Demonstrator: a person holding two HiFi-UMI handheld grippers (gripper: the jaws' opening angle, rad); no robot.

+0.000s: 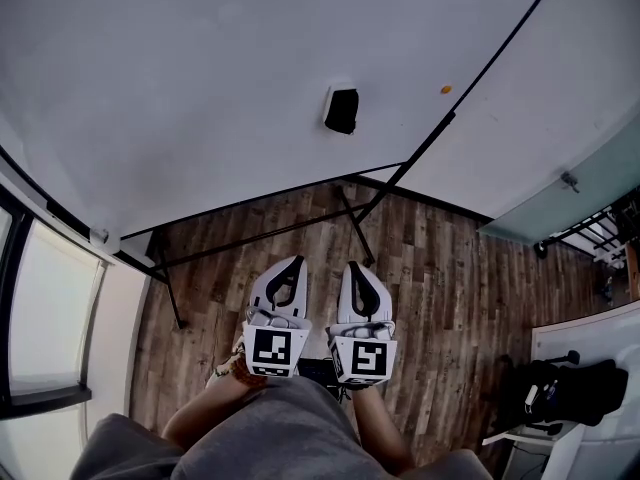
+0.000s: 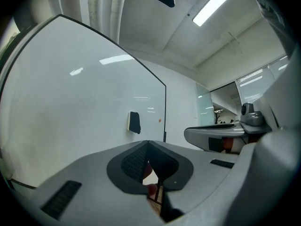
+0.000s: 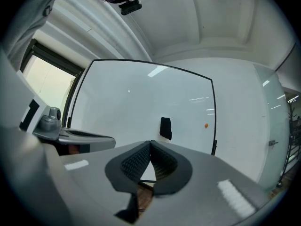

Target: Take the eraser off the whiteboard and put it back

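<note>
**Head view.** Left hand-held gripper (image 1: pixel 293 264) and right hand-held gripper (image 1: pixel 353 268) are side by side above the wooden floor (image 1: pixel 450 268), both pointing toward the whiteboard (image 1: pixel 200 88) and well short of it. Each has its jaws together and carries nothing. The eraser (image 1: pixel 341 110), dark, sits on the whiteboard's face, right of centre. A small orange spot (image 1: pixel 446 89) lies further right on the board, near the black frame. The black stand legs (image 1: pixel 250 236) are below the board.

**Left gripper view.** The jaws of the left hand-held gripper (image 2: pixel 147 143) meet at their tips, pads touching, with nothing between them. The eraser (image 2: pixel 134 122) is stuck on the whiteboard (image 2: pixel 70 112) ahead, just above and left of the jaw tips in the picture and clear of them. The orange spot (image 2: pixel 159 120) is to its right. The other gripper's body shows at the right.

**Right gripper view.** The jaws of the right hand-held gripper (image 3: pixel 150 143) are pressed together – empty. The eraser (image 3: pixel 165 128) is on the whiteboard (image 3: pixel 127 107) beyond the tips, untouched. The orange spot (image 3: pixel 206 125) is to its right and a window (image 3: pixel 44 76) to the board's left.
</note>
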